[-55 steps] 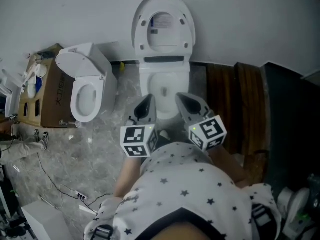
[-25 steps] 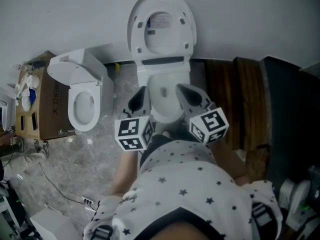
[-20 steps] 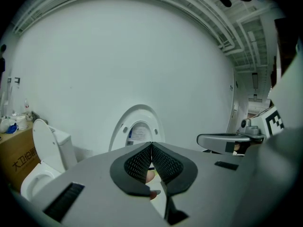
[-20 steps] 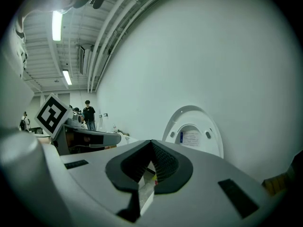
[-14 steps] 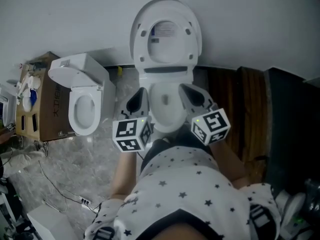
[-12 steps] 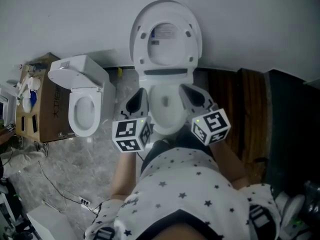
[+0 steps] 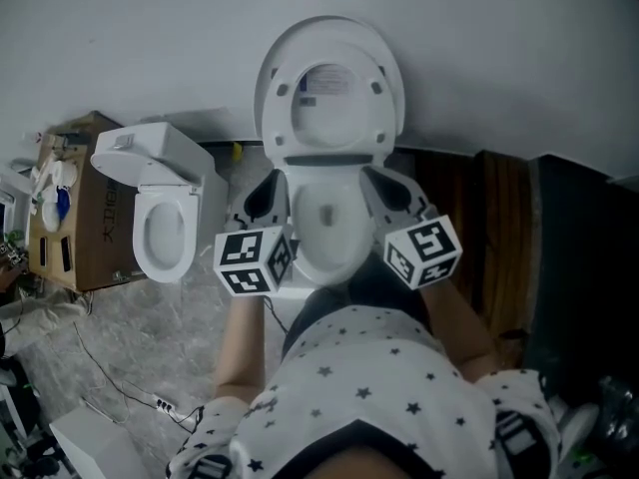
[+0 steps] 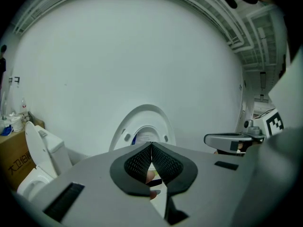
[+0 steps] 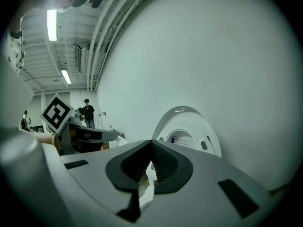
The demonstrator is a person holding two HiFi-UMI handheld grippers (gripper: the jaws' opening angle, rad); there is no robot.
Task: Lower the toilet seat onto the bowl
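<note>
Seat (image 7: 329,93) upright; left gripper (image 7: 262,196) and right gripper (image 7: 395,194) closed, empty; hook its top rim, ease it slowly onto the bowl (image 7: 324,230).

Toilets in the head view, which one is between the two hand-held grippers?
The middle toilet, its seat upright against the wall. The other toilet stands apart at the left beside a cardboard box.

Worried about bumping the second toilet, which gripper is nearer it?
Left. The left gripper is right beside the second toilet; the right gripper is across the bowl, farther off.
</note>
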